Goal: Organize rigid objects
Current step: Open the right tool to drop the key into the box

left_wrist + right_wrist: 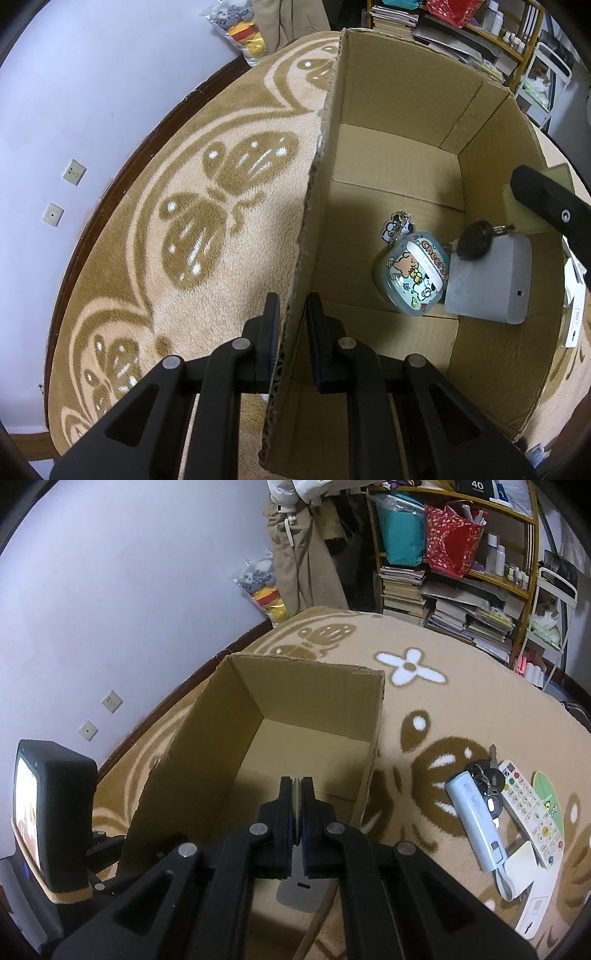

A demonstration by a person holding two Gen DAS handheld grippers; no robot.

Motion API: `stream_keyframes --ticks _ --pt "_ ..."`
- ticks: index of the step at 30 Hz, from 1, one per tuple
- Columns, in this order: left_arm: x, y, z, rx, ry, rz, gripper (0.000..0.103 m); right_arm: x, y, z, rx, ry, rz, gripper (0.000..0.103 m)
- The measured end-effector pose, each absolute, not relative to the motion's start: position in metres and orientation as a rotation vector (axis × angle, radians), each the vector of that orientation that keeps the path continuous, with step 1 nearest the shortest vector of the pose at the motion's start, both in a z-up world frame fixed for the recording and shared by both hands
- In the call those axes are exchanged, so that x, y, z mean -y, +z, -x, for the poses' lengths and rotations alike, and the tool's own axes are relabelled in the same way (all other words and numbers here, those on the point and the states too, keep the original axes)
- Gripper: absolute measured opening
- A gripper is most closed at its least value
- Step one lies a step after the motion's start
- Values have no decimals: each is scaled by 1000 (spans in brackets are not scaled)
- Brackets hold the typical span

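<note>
An open cardboard box (388, 155) stands on the rug. My left gripper (291, 332) is shut on the box's left wall (314, 206). Inside the box lie a cartoon earbud case (412, 275) with a keychain charm and a grey flat box (491, 280). My right gripper (295, 812) is shut on a thin yellowish card (296, 805) over the box (303, 709); in the left wrist view its finger (546, 201) holds the card beside a hanging black key (474, 240). The grey box shows below the fingers (299, 891).
On the rug to the right of the box lie a white slim device (474, 819), a key bunch (485, 775), a white remote (532, 812), a green card (550, 794) and white boxes (524, 882). Shelves with books (461, 616) stand behind. The wall is at the left.
</note>
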State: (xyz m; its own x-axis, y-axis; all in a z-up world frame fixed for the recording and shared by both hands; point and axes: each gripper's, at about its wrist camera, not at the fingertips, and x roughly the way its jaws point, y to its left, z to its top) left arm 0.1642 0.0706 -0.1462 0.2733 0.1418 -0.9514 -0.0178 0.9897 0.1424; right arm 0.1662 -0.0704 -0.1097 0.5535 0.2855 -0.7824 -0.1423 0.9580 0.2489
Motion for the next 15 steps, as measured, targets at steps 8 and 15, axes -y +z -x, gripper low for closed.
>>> stream_keyframes --ticks 8,15 --pt "-70 -147 -165 -1291 109 -110 14 73 -111 -166 -955 239 -200 5" --pt "-71 -146 -164 -1291 106 -101 14 78 -104 -160 -926 234 -216 6"
